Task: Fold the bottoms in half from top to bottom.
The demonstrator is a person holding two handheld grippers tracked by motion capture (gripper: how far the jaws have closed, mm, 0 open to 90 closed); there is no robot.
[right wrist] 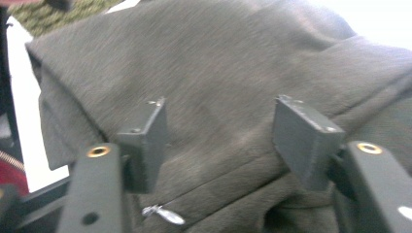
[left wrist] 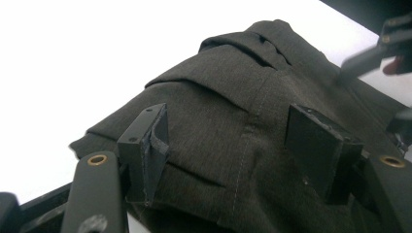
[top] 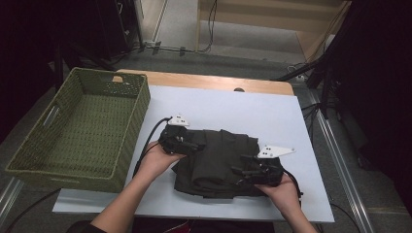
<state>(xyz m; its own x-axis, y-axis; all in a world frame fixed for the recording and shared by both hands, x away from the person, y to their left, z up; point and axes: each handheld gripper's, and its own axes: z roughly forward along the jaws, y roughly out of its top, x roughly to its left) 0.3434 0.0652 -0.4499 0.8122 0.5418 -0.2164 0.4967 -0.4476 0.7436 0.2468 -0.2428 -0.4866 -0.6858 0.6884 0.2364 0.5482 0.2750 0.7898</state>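
High view looks down on the table; both gripper views, close, share the dark garment (top: 218, 162).

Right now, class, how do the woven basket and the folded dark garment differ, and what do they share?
The green woven basket is stiff, open-topped and holds nothing; the folded dark garment is soft and lies flat. The basket stands untouched at the left; the garment has open tongs at each side. Both rest on the white mat.

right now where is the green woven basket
In the high view the empty green woven basket sits at the table's left, just left of the folded dark garment.
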